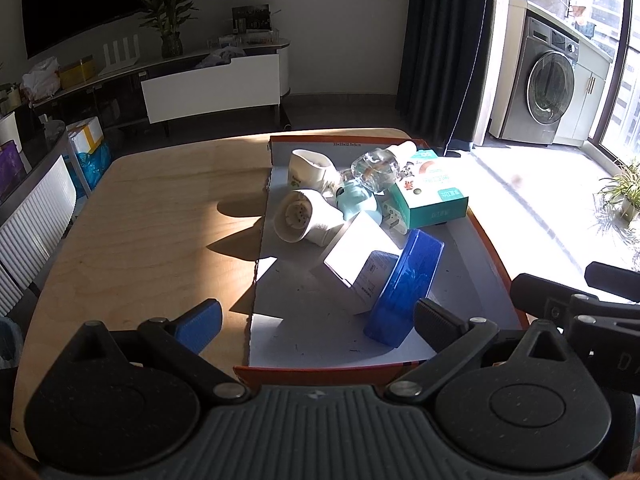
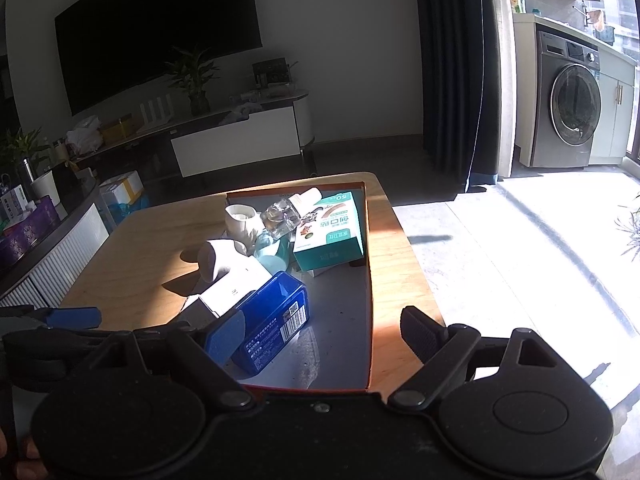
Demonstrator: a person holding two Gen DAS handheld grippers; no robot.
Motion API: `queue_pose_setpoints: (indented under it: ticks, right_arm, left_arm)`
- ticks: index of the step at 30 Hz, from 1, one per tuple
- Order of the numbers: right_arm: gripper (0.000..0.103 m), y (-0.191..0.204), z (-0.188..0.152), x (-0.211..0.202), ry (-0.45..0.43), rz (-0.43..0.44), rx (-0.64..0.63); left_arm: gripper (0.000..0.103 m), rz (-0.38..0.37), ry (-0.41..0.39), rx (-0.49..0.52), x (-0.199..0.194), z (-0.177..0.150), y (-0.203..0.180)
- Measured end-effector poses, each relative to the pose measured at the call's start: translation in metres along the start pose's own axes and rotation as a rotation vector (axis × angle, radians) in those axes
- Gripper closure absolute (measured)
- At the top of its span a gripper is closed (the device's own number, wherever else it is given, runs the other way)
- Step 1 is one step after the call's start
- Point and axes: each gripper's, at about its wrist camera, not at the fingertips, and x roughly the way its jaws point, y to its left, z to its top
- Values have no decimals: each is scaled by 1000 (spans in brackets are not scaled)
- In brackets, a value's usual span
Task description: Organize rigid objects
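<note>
My left tongs (image 1: 316,316) hang spread wide over the near end of the shallow cardboard tray (image 1: 496,264), gripping nothing; one finger sits over the bare wood, the other just beside the blue plastic case (image 1: 404,288). My right tongs (image 2: 324,332) are spread just as wide and empty, the left finger in front of that same blue case (image 2: 276,320), the right finger over the counter's (image 2: 140,248) right edge strip.

The tray lies along the right side of the counter (image 1: 152,216). In it the blue case stands tilted on its edge, leaning against a white box (image 1: 360,256) at the tray's middle. Behind these, a white cone-shaped plug-in device (image 1: 304,218) lies on its side at the tray's left wall, a second white one (image 1: 310,168) upright beyond it. A clear glass bottle with a white cap (image 1: 380,162) rests tilted on a pale blue object (image 1: 358,200), touching the teal-and-white carton (image 1: 432,196) at the tray's far right corner. Sunlight crosses the far counter edge.
</note>
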Motion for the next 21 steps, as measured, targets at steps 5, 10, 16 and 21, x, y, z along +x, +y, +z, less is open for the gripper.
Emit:
queue_pose_setpoints:
  ticks: [5,10,16,21]
  right_arm:
    - [3,0,0,0,-1,-1,0]
    - [3,1,0,0,-1,-1,0]
    - [3,1,0,0,-1,-1,0]
    - [3,1,0,0,-1,-2,0]
  left_arm:
    - [0,5,0,3,0,0,0]
    - [0,4,3,1,0,-1,0]
    - [0,4,2,4,0,-1,-1]
    - [0,1,1,1,0,-1,-1]
